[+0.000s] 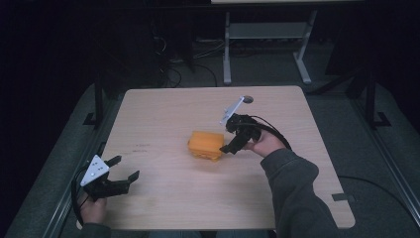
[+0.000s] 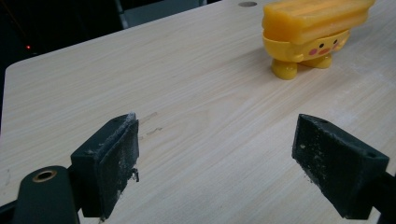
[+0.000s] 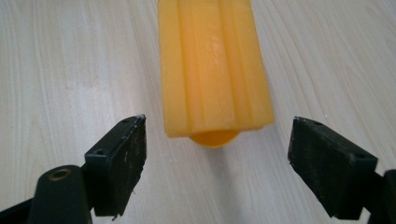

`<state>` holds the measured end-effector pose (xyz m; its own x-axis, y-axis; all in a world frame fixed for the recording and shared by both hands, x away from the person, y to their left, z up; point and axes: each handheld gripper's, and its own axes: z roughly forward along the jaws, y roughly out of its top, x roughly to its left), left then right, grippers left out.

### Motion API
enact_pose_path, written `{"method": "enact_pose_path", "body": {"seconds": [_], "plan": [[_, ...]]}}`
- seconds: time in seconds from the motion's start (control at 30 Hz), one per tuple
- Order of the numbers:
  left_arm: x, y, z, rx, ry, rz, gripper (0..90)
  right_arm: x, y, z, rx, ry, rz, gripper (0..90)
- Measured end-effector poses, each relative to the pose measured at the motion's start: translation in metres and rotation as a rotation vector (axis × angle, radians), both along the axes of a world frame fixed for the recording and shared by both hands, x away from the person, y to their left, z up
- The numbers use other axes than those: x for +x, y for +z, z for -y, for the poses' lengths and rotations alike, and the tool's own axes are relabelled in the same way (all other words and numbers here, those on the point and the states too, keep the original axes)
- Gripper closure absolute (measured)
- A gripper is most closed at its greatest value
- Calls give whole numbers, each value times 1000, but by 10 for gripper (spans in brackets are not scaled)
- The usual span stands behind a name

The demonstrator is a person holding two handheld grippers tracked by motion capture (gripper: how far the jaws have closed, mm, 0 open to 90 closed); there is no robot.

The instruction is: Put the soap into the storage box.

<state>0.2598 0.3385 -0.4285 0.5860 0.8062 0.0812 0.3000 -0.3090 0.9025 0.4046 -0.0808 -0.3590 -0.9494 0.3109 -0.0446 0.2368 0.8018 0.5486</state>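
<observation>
Black left gripper [image 1: 121,176] sits spread wide at the lower left of the high view.

Near the middle of the light wooden table [image 1: 163,109] stands a yellow plastic toy with pink cheeks [image 1: 206,145]. Just right of it, the black right gripper [image 1: 232,145] is spread open too, holding nothing.

No text, label, brand or number can be read anywhere; the yellow toy [image 2: 310,35] carries just a painted face with pink cheeks.

Pale wooden table [image 1: 163,106], dark room, grey floor [image 1: 267,64], white desk legs [image 1: 227,49]
</observation>
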Motion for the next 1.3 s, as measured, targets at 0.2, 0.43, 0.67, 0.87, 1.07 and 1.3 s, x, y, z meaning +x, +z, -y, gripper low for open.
{"method": "enact_pose_path", "body": {"seconds": [0.2,0.43,0.67,0.87,1.07,1.3], "plan": [[0,-1,1,1,0,-7,139,-4,0,10,10,-17,-4,189],[0,-1,1,6,0,-10,139,-8,1,23,7,-38,-1,188],[0,-1,1,10,0,-12,139,-14,-1,35,27,-57,-3,189],[0,-1,1,11,0,-13,139,-19,-8,44,30,-68,-4,194],[0,-2,0,6,3,-12,139,-23,-15,55,34,-99,-12,191],[1,-2,1,8,2,-13,139,-30,-21,71,47,-131,-16,196]]}}
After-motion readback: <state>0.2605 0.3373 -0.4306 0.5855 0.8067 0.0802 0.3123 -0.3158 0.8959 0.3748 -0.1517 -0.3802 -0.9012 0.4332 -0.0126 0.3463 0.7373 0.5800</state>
